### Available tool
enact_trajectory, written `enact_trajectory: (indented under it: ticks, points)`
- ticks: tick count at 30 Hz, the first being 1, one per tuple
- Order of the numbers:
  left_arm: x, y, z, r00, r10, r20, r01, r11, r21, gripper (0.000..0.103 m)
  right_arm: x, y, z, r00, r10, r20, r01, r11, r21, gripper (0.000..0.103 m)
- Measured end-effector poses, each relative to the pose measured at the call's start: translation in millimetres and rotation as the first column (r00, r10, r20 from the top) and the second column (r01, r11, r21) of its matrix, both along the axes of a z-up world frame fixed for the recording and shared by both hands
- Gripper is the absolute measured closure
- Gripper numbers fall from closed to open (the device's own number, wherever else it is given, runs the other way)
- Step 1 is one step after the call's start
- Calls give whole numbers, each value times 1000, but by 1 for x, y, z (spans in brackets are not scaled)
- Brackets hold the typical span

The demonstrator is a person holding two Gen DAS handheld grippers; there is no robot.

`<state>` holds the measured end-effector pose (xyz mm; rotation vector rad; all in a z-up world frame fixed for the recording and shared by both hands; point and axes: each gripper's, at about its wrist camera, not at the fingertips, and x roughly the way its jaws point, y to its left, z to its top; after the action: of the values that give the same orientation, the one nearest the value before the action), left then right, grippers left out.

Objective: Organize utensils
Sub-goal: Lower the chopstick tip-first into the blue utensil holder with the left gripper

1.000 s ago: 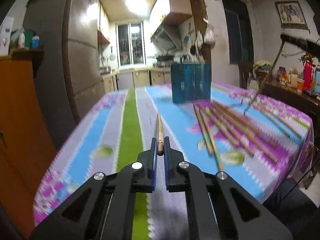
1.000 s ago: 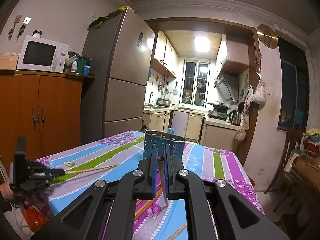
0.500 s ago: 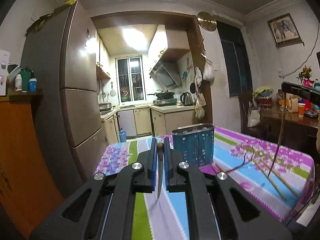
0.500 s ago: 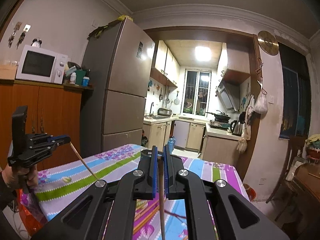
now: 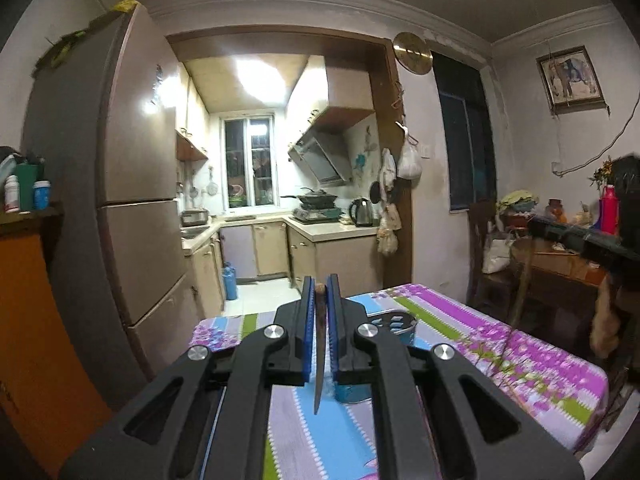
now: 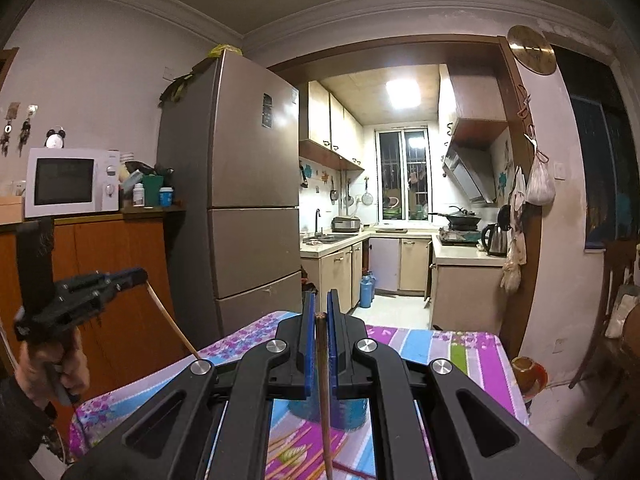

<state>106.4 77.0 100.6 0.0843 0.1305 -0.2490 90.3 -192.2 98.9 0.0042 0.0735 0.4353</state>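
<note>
My left gripper (image 5: 319,292) is shut on the top of a wooden chopstick (image 5: 318,360) that hangs tip-down above the table (image 5: 540,368). Behind its fingers stands the blue perforated holder (image 5: 396,322). My right gripper (image 6: 321,308) is shut on a second chopstick (image 6: 323,392), also hanging, with the blue holder (image 6: 352,414) just below and beyond it. In the right wrist view the left gripper (image 6: 136,277) is held up at the left by a hand (image 6: 52,368), its chopstick (image 6: 172,322) slanting down. In the left wrist view the right gripper (image 5: 560,232) shows at the right edge.
Several loose chopsticks (image 6: 296,446) lie on the flowered, striped cloth near the holder. A tall fridge (image 6: 248,216) and an orange cabinet (image 6: 120,280) with a microwave (image 6: 68,182) stand to the left. A chair and a cluttered side table (image 5: 560,256) stand to the right.
Both grippers have risen well above the table, each keeping its chopstick. The left chopstick, first pointing forward, now hangs tip-down. The holder has dropped low behind the fingers.
</note>
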Motion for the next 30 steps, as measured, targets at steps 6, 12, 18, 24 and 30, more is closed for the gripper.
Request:
enact_trajectory:
  ticks: [6,12,18,24,30]
  points:
    - [28,-21,28,998,-22,-67,23,1000,14,98,29,6,20,1000,-13,11,13,1000,7,96]
    - [53,-35,38,993,-27,-113,30,999,24,98,57,8,36,1000,-24,5,24,1000,17,96]
    - [72,-45,55,993,-35,-109,36,999,12,98,87,11,56,999,-32,-1,32,999,38,96]
    - [92,-50,68,995,-36,-96,35,999,-12,98,113,22,72,999,-32,6,31,999,45,96]
    - [123,-55,62,991,-40,-128,37,999,-29,98,140,38,79,999,-36,-4,36,999,29,96]
